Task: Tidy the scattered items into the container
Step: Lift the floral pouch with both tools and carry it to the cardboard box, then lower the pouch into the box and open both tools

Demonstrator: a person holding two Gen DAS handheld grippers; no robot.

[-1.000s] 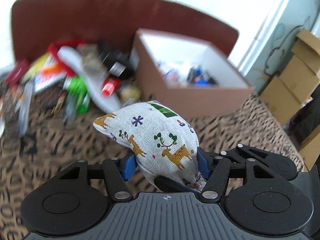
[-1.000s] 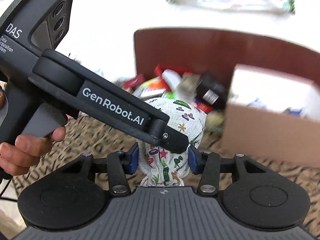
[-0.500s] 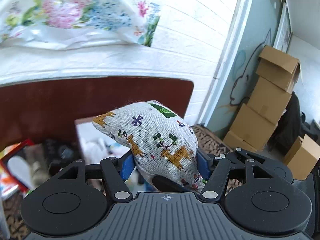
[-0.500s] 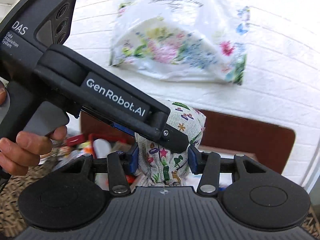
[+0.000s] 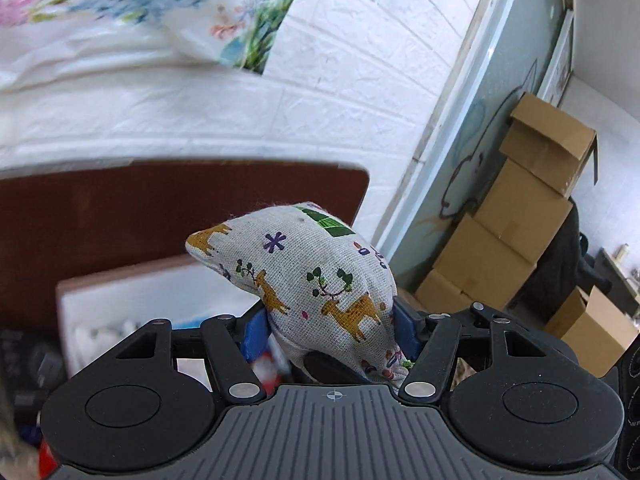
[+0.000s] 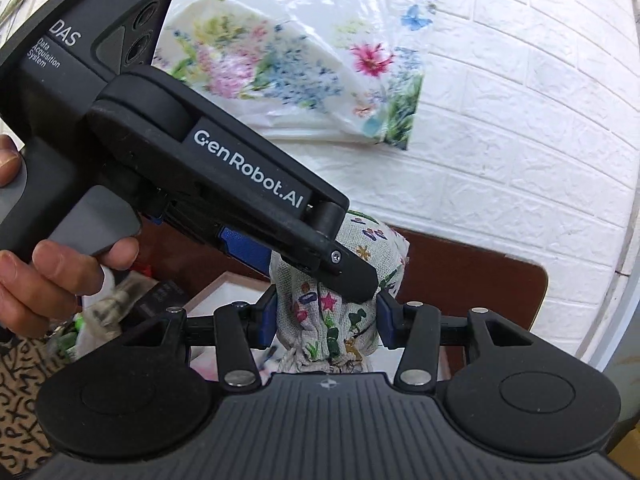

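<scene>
1. The thing in hand is a deer-print fabric pouch (image 5: 312,272). It is held in the air by both tools, above and just in front of the open box (image 5: 120,274) that serves as the container.
2. The left gripper (image 5: 330,320) has the pouch's fat body between its blue pads (image 5: 256,332), which touch the cloth on both sides. Its jaws have just been opening, so the hold looks loosened rather than firm.
3. The right gripper (image 6: 326,316) is clamped on the pouch's bunched, gathered end, which is narrower and gives a surer pinch.
4. The 2-handed hold probably suits a soft, floppy bag that would sag or swing from 1 grip.
5. In the right wrist view the left tool crosses in front, the person's hand (image 6: 52,280) on its trigger.
6. More scattered items (image 6: 100,312) lie left of the box, so the tidying appears far from finished.
7. The likely next step is a release over the box's white inside. An early drop could catch the rim.
</scene>
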